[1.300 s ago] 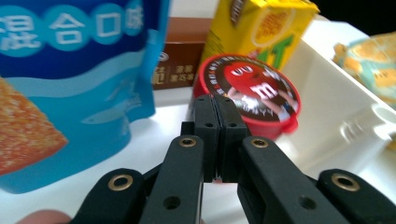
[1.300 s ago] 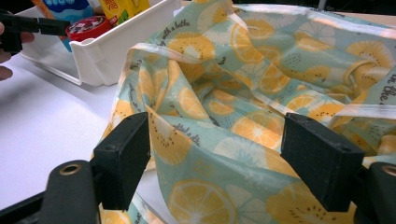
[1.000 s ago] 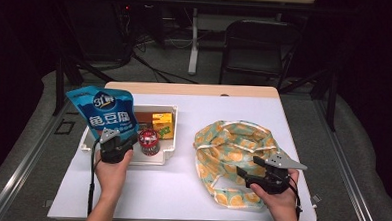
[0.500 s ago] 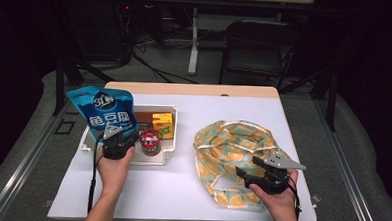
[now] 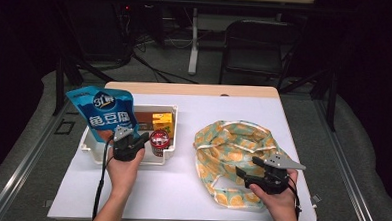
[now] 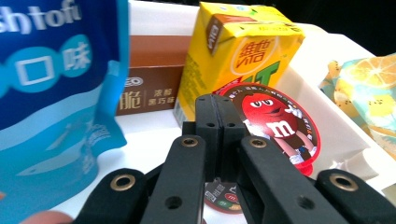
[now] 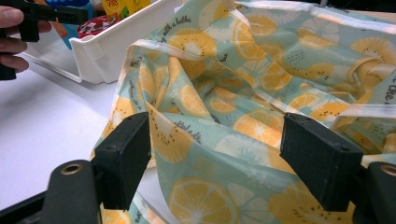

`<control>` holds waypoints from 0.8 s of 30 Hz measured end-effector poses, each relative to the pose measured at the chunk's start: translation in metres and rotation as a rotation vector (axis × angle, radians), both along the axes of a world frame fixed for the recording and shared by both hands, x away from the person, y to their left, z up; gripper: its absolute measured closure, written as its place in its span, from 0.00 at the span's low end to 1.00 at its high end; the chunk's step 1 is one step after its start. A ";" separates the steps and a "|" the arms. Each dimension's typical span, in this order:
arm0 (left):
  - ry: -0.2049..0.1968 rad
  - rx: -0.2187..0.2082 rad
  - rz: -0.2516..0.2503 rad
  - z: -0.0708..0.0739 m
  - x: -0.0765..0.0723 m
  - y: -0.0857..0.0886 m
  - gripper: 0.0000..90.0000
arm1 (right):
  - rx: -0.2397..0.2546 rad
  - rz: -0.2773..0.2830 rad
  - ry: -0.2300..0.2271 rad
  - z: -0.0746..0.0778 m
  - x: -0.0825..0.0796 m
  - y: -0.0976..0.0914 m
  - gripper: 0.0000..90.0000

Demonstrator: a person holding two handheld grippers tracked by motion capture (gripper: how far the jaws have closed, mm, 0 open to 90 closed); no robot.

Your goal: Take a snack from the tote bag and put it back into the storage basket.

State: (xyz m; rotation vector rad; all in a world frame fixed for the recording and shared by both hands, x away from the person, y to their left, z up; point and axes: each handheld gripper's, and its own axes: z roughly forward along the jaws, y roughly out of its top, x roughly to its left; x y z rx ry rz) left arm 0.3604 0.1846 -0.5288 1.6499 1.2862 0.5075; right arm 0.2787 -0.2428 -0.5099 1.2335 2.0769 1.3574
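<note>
Dark room, white worktop (image 5: 180,185) | blue snack pouch (image 5: 106,114) upright, upper left of high view, over white bin (image 5: 169,157): light, crinkly, slippery; pinch bottom edge | left gripper (image 5: 141,139) jaws closed, empty | right gripper (image 5: 241,172) jaws open over soft fruit-print bag (image 5: 233,139).

Bright table, dark surroundings, blurred close-ups

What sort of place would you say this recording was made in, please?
Probably a lab or studio set up for recording tabletop work, not a home: a white table lit against a dark room, cables on the floor behind it, and an empty black chair beside a desk leg.
</note>
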 end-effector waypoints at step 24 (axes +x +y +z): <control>-0.103 -0.033 -0.123 0.008 -0.034 0.024 0.08 | -0.002 -0.005 -0.002 -0.002 -0.001 -0.003 0.26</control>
